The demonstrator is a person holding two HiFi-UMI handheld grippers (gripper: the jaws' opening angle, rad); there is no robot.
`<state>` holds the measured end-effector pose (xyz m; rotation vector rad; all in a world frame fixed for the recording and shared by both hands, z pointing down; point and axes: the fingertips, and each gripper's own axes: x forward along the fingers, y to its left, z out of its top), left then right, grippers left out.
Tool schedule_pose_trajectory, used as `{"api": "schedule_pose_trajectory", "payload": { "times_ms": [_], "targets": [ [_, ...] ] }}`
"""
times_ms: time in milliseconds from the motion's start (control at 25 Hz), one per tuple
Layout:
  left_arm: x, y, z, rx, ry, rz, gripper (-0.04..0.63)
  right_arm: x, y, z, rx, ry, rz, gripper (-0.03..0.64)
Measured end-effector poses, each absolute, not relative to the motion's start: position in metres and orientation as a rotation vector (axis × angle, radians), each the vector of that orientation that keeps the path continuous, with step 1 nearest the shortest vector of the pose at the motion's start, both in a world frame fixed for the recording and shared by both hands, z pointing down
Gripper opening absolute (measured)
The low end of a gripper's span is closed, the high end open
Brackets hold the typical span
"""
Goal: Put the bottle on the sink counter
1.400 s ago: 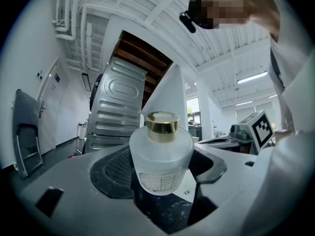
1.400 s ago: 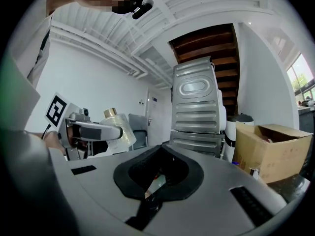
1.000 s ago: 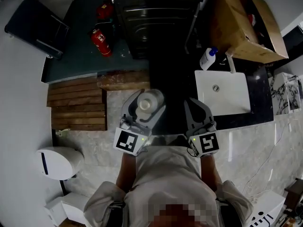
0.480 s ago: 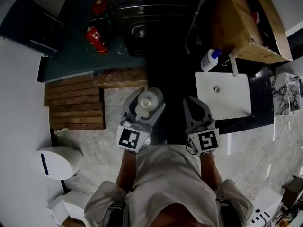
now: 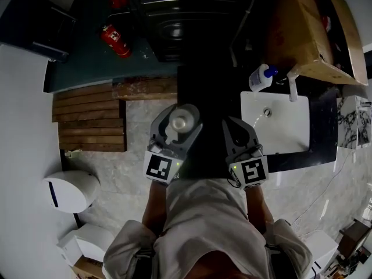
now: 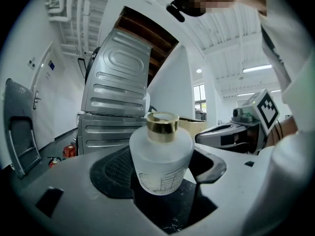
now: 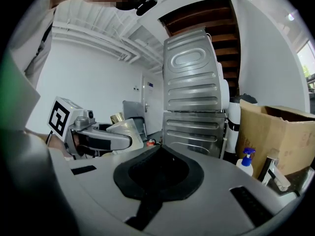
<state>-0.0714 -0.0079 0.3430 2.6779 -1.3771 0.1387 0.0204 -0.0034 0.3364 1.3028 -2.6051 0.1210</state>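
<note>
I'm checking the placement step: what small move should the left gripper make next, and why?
Probably ease the left gripper a little to the right and down. Its fingers hold the frosted bottle raised near the left edge of the dark sink counter, so a short shift toward the white basin would likely set it down safely away from that edge.

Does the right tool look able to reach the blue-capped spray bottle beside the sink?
Probably yes: the right tool is empty, and only the open sink basin lies between it and the spray bottle.
</note>
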Motion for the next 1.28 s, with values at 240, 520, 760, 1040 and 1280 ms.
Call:
{"api": "schedule_pose_trajectory", "payload": {
  "times_ms": [240,520,760,1040,1280],
  "targets": [
    [-0.065,-0.033,0.365,2.664,-1.383,0.188,0.321,0.024,-0.025,0.359,1.266,-2.592,0.183,-0.005],
    [-0.058,-0.058,0.393,2.652,-1.379,0.242,0.321,0.027,-0.046,0.383,1.232,-2.587,0.2,-0.006],
    [-0.052,-0.078,0.419,2.631,-1.373,0.296,0.321,0.031,-0.06,0.401,1.22,-2.575,0.239,-0.006],
    [-0.045,-0.096,0.446,2.656,-1.353,0.365,0.321,0.032,-0.072,0.417,1.217,-2.556,0.299,-0.006],
    [-0.04,-0.105,0.469,2.643,-1.331,0.404,0.321,0.036,-0.081,0.432,1.234,-2.539,0.329,-0.005]
  ]
}}
